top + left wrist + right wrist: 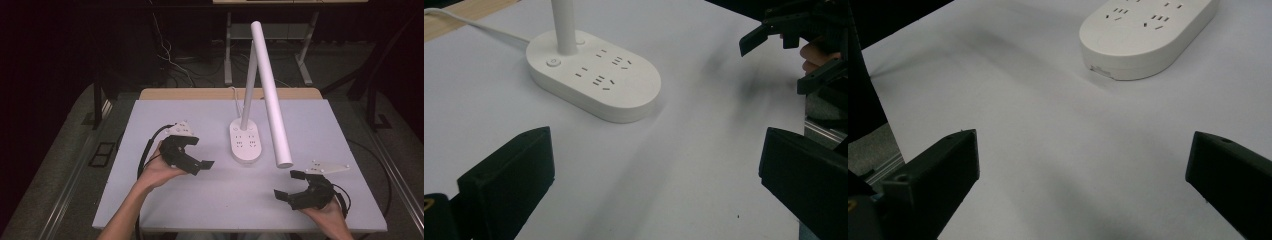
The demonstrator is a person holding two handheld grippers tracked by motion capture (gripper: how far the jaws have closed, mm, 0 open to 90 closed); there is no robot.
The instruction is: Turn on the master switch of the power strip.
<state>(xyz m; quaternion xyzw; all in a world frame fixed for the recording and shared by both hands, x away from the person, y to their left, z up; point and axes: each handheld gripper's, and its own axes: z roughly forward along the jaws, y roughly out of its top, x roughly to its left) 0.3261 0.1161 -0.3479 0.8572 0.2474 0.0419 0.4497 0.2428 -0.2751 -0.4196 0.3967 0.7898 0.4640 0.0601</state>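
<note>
Lamp [246, 141] in white stands at the middle of the grey worktop [175, 200], its oval base carrying rows of sockets and a round button beside the upright stem, while its long tubular head [272, 95] slopes down toward the near right, ending above the surface just right of the base. A white cord [234, 95] runs from the base toward the far edge. I hold my left tool [200, 153] just left of the base, its jaws spread wide and pointed at the lamp, with nothing between them. My right tool [289, 184] sits at the near right of the worktop, well apart from the base, its jaws likewise wide apart and gripping nothing. In my left gripper view the base [594, 82] lies ahead, with my right tool [794, 55] farther off at the right edge.
</note>
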